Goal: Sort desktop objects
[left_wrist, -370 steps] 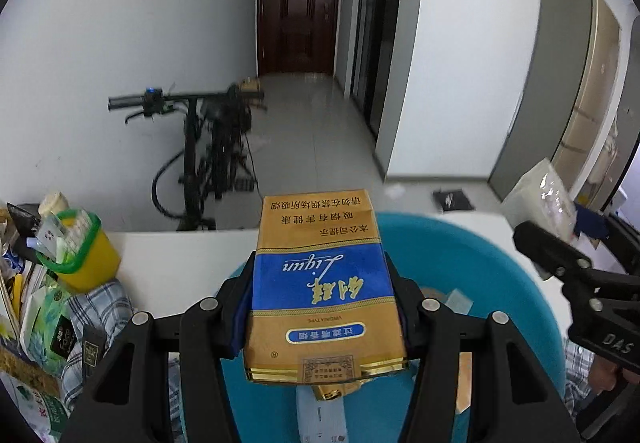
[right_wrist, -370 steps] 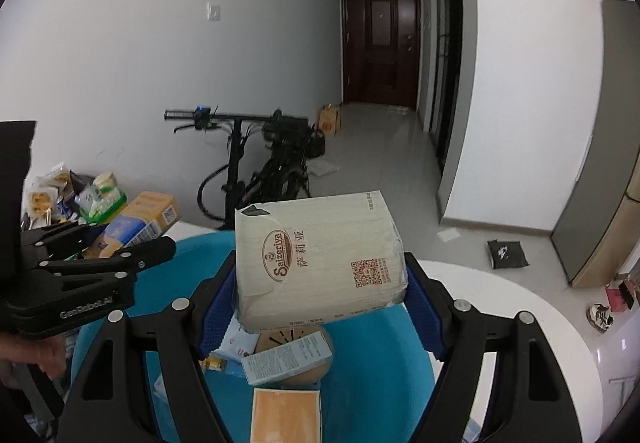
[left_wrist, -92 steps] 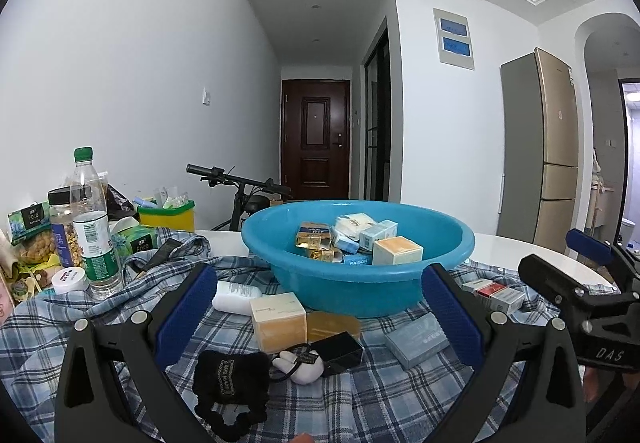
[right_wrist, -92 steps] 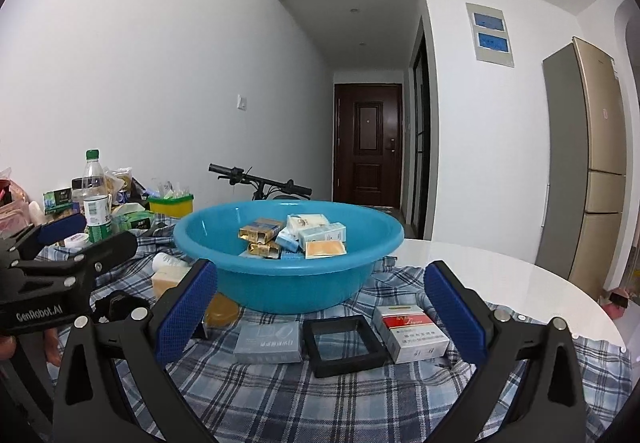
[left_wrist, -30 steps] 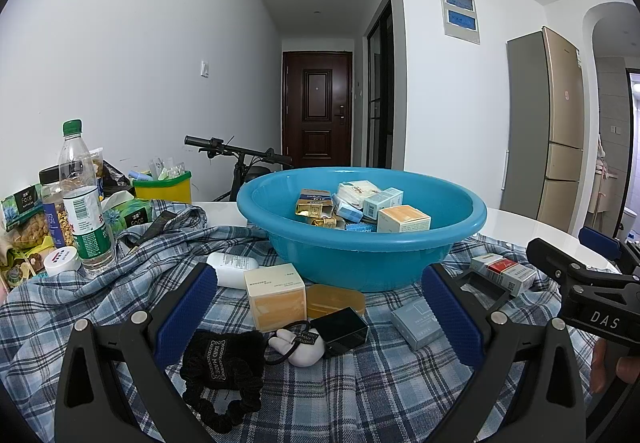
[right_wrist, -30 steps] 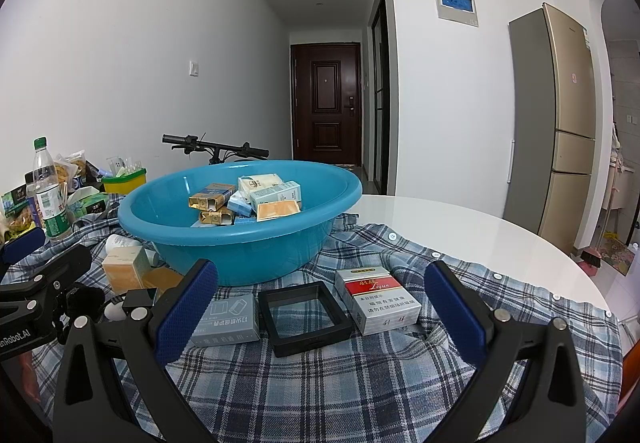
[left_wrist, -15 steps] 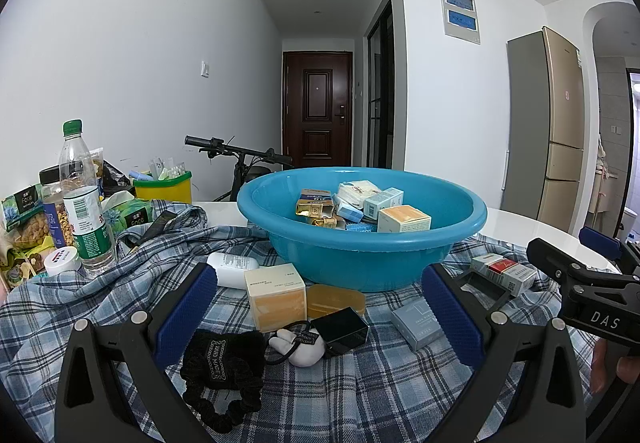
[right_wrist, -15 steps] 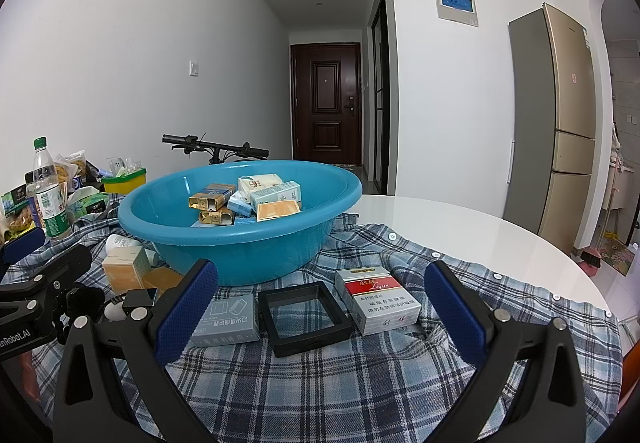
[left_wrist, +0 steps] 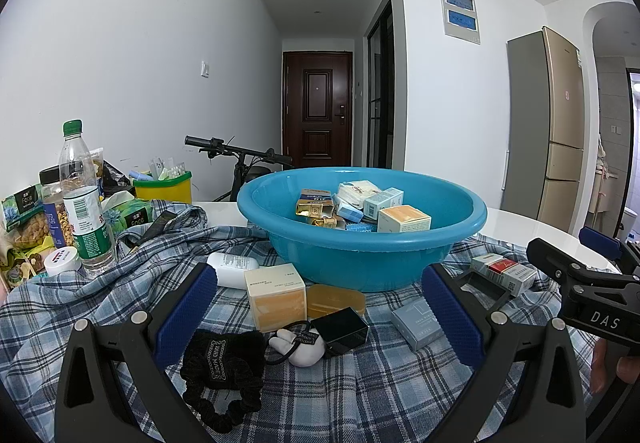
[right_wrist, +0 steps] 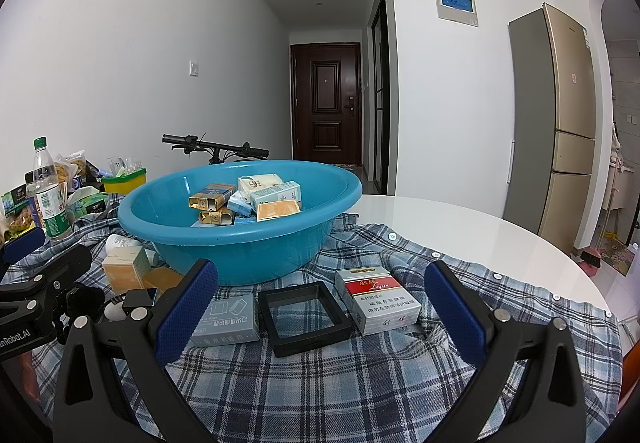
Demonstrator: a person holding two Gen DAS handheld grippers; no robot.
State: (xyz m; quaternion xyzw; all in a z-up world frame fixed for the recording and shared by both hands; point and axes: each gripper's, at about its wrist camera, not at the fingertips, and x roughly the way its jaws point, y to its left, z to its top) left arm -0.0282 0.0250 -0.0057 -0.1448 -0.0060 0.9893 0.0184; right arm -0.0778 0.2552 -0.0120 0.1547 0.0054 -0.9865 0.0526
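Both tongs are spread wide and holding nothing — the left tongs (left_wrist: 320,307) hang over the cream-and-orange box (left_wrist: 275,295), black box (left_wrist: 340,330) and black scrunchie (left_wrist: 224,371). The right tongs (right_wrist: 320,307) frame the grey box (right_wrist: 226,319), black square frame (right_wrist: 305,317) and red-and-white cigarette pack (right_wrist: 376,299) without touching. The blue basin (left_wrist: 360,259) sits just behind on the plaid-covered surface (right_wrist: 340,395) — already has several small boxes inside.
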